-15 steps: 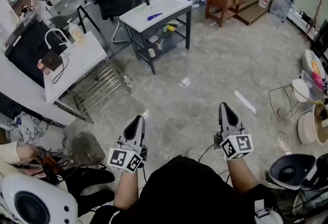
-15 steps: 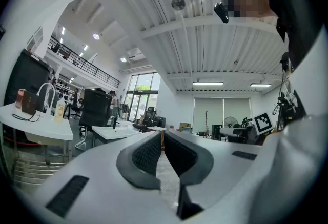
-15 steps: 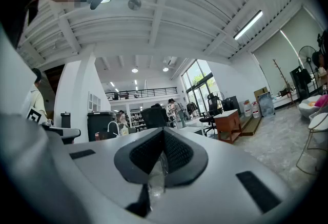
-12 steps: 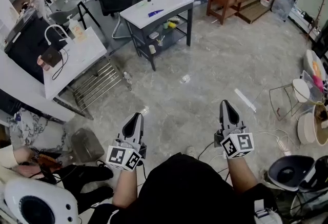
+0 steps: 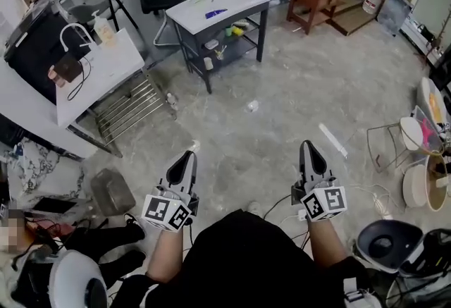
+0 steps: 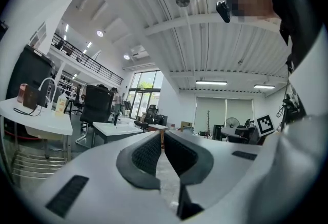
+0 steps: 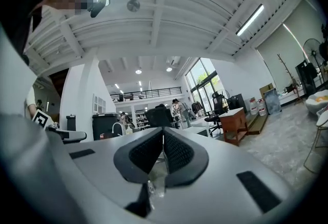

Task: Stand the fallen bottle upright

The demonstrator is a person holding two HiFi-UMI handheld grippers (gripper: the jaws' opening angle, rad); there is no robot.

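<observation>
Both sets of jaws are pinched fully together with nothing between them. The left hand-held gripper (image 5: 187, 157) and right hand-held gripper (image 5: 308, 146) are just pointing out level over the floor (image 5: 296, 88). My best guess for the fallen bottle (image 5: 252, 106) is that small clear thing lying on the floor, well ahead of both grippers and short of the grey counter (image 5: 232, 0). It's honestly too tiny to be sure, and there's another little bottle-ish thing (image 5: 169, 98) by the wire rack (image 5: 130, 116), so going for the wrong one is a real risk. Other worries: something clear, light and lying on its side on a smooth floor will probably roll or skid if a closed jaw bumps it, so the jaws need to open before getting down there. Grabbing it too near one end could also make it swing and tip again when it's set down. There's also a loose white cable (image 5: 366, 190) near the right side that I'd watch when stepping forward.
</observation>
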